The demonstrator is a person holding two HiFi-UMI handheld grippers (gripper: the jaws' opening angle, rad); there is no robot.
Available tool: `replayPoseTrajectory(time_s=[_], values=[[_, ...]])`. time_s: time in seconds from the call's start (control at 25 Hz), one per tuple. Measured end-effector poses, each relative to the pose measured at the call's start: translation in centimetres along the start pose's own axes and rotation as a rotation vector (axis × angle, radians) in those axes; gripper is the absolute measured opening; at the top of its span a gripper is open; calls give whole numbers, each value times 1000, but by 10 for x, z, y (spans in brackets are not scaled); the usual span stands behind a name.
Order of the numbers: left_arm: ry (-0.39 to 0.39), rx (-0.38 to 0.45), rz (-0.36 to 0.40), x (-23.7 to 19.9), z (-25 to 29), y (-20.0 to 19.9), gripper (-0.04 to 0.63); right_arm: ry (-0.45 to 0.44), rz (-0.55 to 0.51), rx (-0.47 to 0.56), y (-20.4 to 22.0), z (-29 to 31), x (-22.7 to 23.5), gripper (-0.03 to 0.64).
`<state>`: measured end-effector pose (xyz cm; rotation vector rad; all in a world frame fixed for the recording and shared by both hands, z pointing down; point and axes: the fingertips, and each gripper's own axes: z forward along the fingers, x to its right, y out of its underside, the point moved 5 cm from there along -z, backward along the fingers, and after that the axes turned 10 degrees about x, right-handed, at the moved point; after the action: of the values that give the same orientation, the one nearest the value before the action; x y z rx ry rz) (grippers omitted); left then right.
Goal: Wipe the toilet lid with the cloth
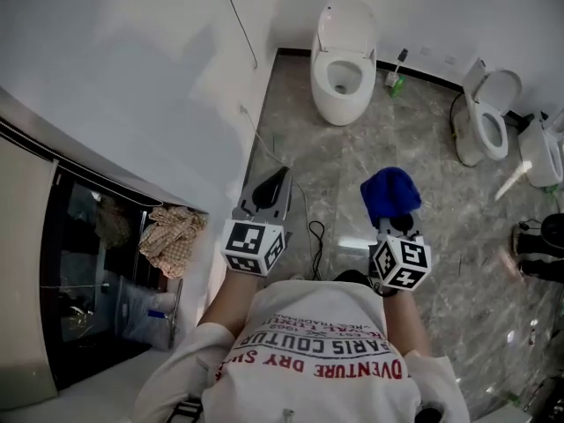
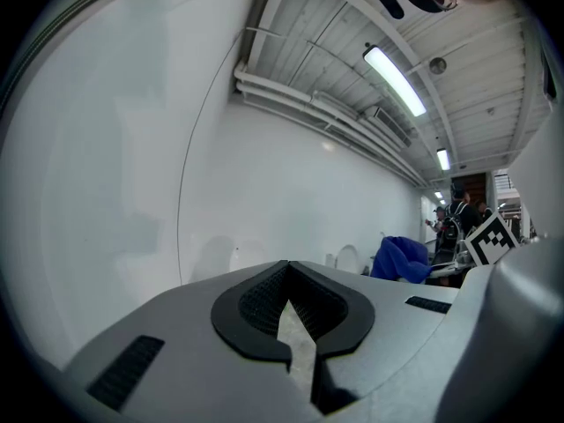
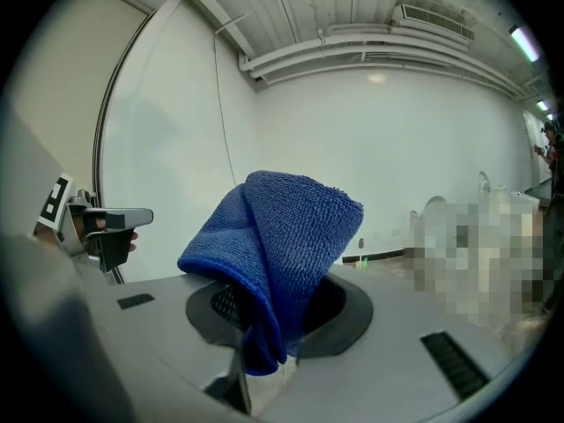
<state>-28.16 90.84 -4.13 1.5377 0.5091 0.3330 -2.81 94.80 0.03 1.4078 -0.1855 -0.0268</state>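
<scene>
A white toilet point(image 1: 342, 77) stands against the far wall with its lid point(image 1: 349, 25) raised. My right gripper point(image 1: 393, 220) is shut on a blue cloth point(image 1: 390, 194), well short of the toilet, over the marble floor. In the right gripper view the blue cloth point(image 3: 286, 236) is folded and stands up out of the right gripper point(image 3: 264, 324). My left gripper point(image 1: 280, 176) is level with it to the left, shut with nothing held; the left gripper point(image 2: 286, 270) shows jaws met at the tip. The blue cloth point(image 2: 401, 258) also shows in that view.
A toilet brush point(image 1: 397, 70) stands right of the toilet. A second toilet point(image 1: 487, 120) with its seat up is at the far right. A black cable point(image 1: 315, 236) lies on the floor. A white wall point(image 1: 132, 77) and a checked rag point(image 1: 172, 232) are on my left.
</scene>
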Motion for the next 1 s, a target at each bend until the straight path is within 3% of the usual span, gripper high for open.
replayPoseTrajectory(time_s=[0.24,0.44,1.0], values=[[-17,-49,-44,-21,21,22,6,18,-2,-36,5,30,11,87],[-40,-69,-53,-29,79,40,6,8,4,-48,6,87,49,87],[-149,-36,-73,-38,366,42,6,-128,25,-81,-51,336,226,87]])
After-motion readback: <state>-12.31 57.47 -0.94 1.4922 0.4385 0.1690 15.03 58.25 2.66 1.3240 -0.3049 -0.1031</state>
